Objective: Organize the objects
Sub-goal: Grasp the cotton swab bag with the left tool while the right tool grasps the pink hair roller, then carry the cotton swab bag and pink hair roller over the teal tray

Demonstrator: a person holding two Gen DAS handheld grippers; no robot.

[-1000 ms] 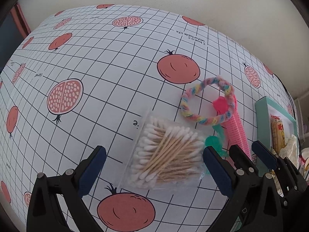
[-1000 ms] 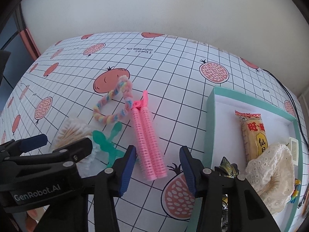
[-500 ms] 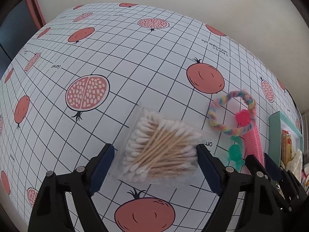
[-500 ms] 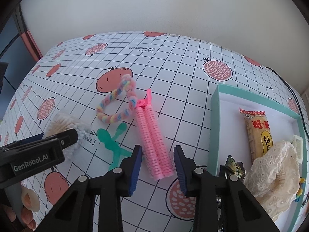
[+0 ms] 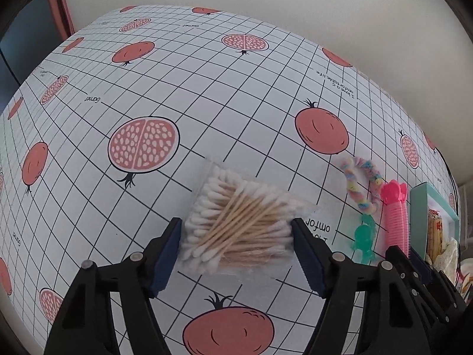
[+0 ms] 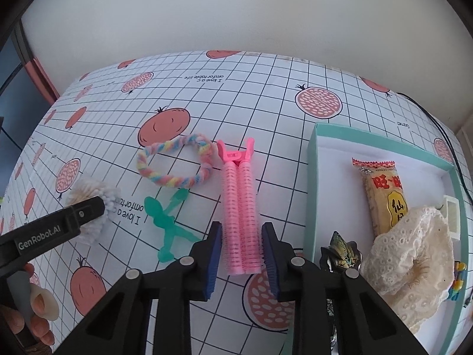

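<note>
Straddling the cotton-swab packet (image 5: 236,227), the wide-apart left tool (image 5: 236,254) could crush or skid its slippery wrapper while the narrower right tool (image 6: 241,261) brackets the pink hair-roller clip (image 6: 240,207).

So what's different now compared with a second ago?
Both claws closed in. The left claw narrowed around the bag of cotton swabs; the right claw narrowed around the pink hair roller clip. Neither item is lifted. The pastel braided ring, green figure and teal tray stayed put.
</note>
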